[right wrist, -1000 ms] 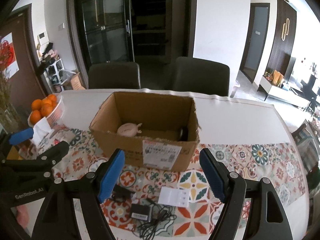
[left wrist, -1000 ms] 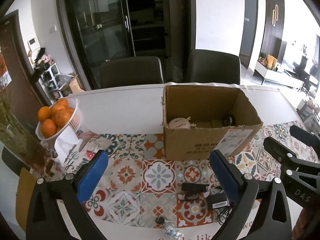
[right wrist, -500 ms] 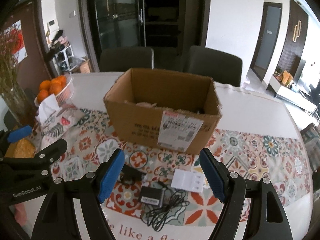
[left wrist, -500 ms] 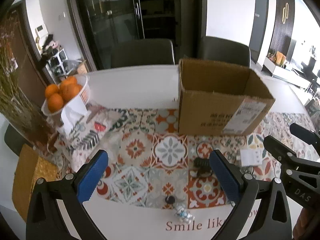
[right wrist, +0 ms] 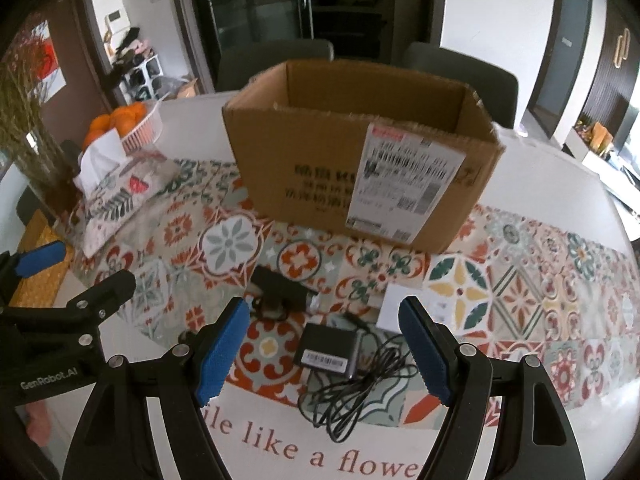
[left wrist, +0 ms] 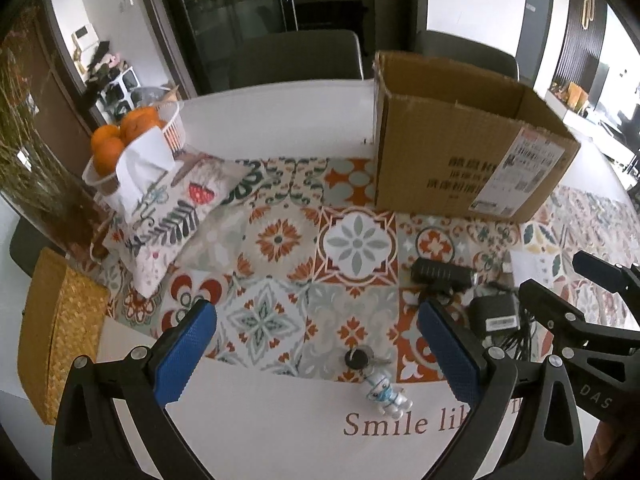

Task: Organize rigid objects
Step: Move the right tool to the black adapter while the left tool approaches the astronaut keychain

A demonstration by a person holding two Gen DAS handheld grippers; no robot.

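Both grippers, left (left wrist: 316, 350) & right (right wrist: 324, 346), were held w/ jaws wide, empty. Cardboard box (right wrist: 360, 168) stood behind adapter (right wrist: 328, 350), cable (right wrist: 356, 392), keychain figure (left wrist: 386, 394). Bare table (left wrist: 280, 432) was seen nr front edge.

Two dark chairs (right wrist: 276, 60) stand behind the white table (left wrist: 280, 120), before dark glass-fronted cabinets (right wrist: 256, 12).

An open cardboard box (right wrist: 360, 168) stands upright. In front of it lie a black adapter (right wrist: 328, 350) with tangled cord, a black bar (right wrist: 280, 286), a white card (right wrist: 394, 306), and a keychain figurine (left wrist: 386, 394).
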